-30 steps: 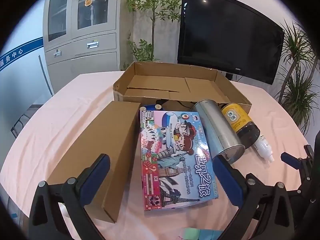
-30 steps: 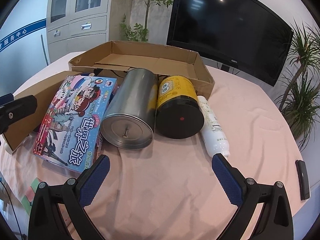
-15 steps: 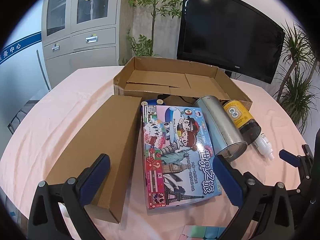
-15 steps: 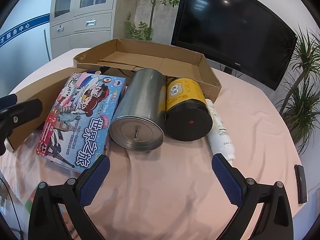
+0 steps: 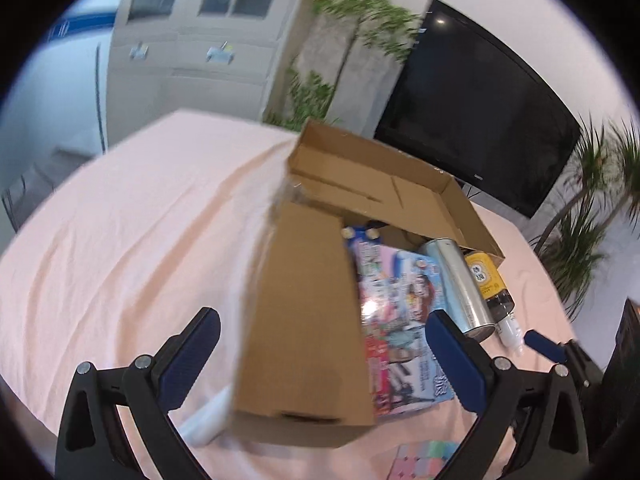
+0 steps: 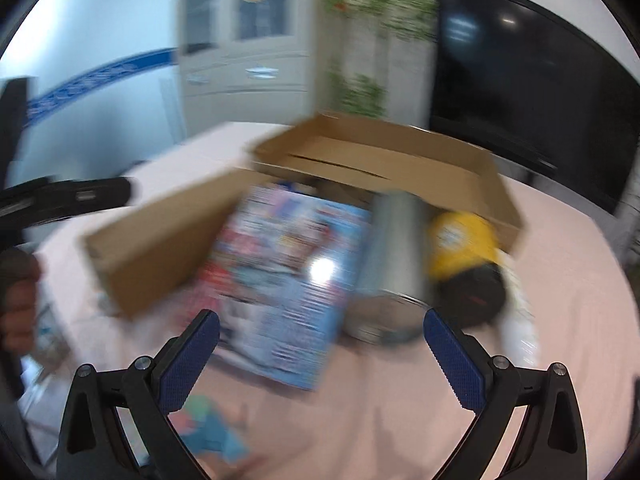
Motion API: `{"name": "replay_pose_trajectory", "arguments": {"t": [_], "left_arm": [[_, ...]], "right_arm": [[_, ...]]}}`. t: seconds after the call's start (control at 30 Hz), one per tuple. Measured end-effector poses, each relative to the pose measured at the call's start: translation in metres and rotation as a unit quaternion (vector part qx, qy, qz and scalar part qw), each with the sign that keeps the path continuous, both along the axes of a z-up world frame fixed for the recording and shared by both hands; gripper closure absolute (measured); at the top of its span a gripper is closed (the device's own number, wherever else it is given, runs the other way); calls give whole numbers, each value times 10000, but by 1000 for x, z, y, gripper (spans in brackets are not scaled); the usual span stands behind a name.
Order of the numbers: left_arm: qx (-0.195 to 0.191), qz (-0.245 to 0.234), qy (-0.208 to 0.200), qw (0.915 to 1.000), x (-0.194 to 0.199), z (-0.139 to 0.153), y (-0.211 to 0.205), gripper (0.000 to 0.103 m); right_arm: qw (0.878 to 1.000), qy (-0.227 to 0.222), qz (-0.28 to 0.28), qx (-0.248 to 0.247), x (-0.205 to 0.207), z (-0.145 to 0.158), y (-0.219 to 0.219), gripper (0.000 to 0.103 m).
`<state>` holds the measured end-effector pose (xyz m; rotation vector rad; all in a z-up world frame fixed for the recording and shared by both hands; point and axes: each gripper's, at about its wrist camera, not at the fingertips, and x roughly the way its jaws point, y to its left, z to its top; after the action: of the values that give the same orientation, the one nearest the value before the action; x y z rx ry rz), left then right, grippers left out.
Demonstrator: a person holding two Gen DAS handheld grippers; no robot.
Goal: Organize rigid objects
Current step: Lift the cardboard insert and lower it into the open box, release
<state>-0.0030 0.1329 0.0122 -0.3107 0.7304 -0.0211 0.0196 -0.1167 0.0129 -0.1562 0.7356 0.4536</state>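
Both grippers, left point(image 5: 320, 360) and right point(image 6: 320, 356), hang with jaws spread wide and empty over a pink-clothed table point(image 5: 120, 240). Just below the left one lies a long closed cardboard box point(image 5: 304, 320), its near end between the fingers. Touching that box's right side sits a colourful board game box point(image 5: 400, 320), then a steel canister point(image 5: 460, 280), a yellow-labelled jar point(image 5: 486, 280) and a white bottle point(image 5: 512, 330). Beyond it stands an open cardboard tray point(image 5: 380, 176). Since half a second ago, both views have swung left and blurred. A television point(image 5: 480, 112) and cabinet point(image 5: 192, 40) stand behind.
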Motion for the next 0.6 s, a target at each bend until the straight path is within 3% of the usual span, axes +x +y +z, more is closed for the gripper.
{"name": "replay_pose_trajectory", "arguments": {"t": [0.1, 0.17, 0.3, 0.47, 0.6], "left_arm": [[-969, -302, 374, 9941, 12, -26, 23, 1], [-1418, -637, 592, 9861, 20, -40, 23, 9], [-1692, -1032, 489, 9790, 19, -44, 9, 10], [-2221, -1710, 397, 9591, 18, -38, -11, 14], [-2538, -1861, 498, 9479, 24, -44, -15, 14]], "right_arm": [[9963, 217, 792, 248, -4, 5, 31, 0], [9891, 616, 1231, 516, -2, 4, 52, 0], [9821, 906, 1539, 596, 2, 5, 82, 1], [9840, 988, 1409, 472, 8, 7, 93, 1], [9892, 1064, 992, 170, 18, -3, 96, 1]]}}
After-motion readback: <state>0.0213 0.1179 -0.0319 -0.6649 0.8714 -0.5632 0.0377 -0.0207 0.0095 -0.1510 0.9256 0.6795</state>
